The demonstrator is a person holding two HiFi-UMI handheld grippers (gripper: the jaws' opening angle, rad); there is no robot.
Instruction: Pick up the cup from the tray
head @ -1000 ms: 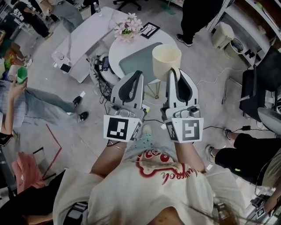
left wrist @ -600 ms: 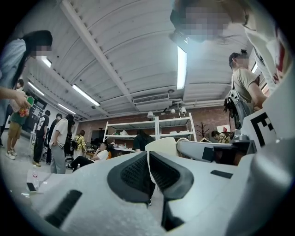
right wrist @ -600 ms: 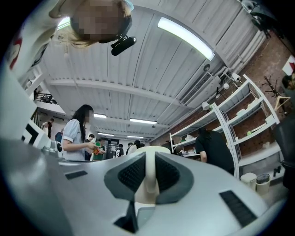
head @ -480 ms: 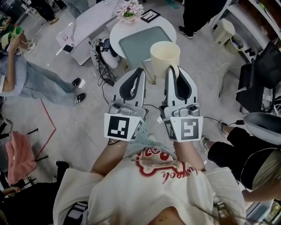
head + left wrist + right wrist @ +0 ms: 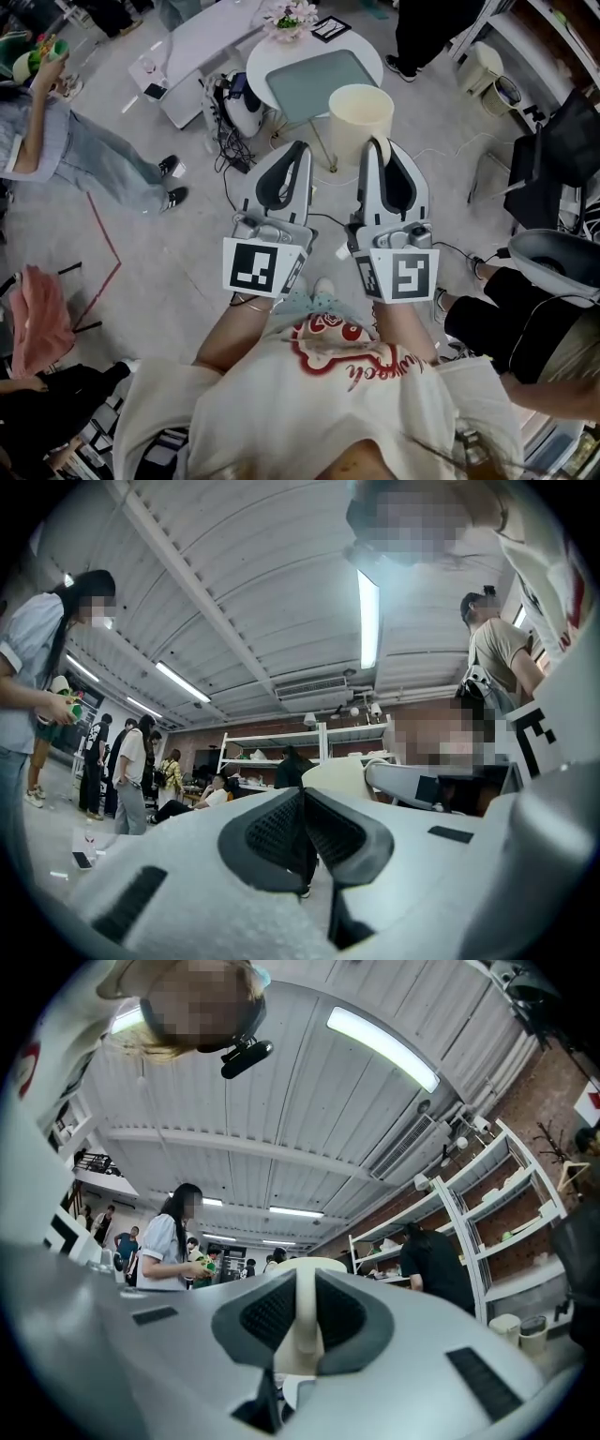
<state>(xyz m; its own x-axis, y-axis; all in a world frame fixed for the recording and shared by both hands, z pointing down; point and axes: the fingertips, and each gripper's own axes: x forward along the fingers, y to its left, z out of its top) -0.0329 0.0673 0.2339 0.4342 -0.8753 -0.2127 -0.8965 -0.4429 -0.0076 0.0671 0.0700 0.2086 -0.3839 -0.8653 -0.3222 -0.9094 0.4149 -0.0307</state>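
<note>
1. Off the tray (image 5: 314, 80) and out over the floor (image 5: 187, 272), the cup (image 5: 360, 122) hangs in the right gripper (image 5: 378, 144), jaws clamped on its wall; the pickup looks done
2. Left gripper (image 5: 298, 148) is closed on nothing
3. Both grippers sit side by side in front of the chest, pointing forward and slightly upward

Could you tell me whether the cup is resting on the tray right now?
No: the right gripper grips the cup by its wall, away from the tray.

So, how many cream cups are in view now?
1. The cream cup is pinched by its wall in the right gripper, above the floor. Others may be hidden.
</note>
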